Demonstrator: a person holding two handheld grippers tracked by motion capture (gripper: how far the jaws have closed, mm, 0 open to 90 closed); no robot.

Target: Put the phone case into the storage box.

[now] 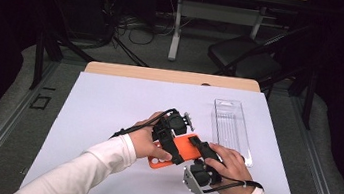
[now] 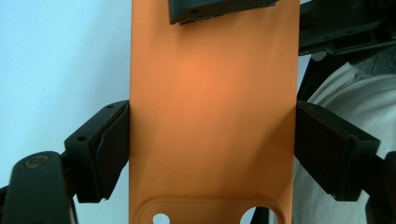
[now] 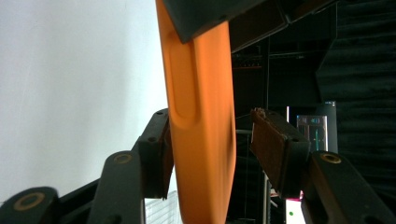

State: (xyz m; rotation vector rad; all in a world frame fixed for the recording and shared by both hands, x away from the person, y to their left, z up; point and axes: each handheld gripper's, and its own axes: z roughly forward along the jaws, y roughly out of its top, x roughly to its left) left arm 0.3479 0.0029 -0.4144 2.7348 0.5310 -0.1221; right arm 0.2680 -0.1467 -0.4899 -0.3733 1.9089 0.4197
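Orange phone case, smooth, with cutouts at one end, held just above the white-covered bench between both hands. Left tongs pinch its long edges; right tongs straddle its thin edge — one pad touching, the other apart. High view adds a clear plastic tray nearby — hands hide much of the case there.

The flat orange rubbery phone case, with rounded corners, a raised side-button ridge and camera cut-outs at one end, is held just above the white tabletop near its 6 o'clock edge, while a clear rectangular plastic tray lies flat toward 3 o'clock.
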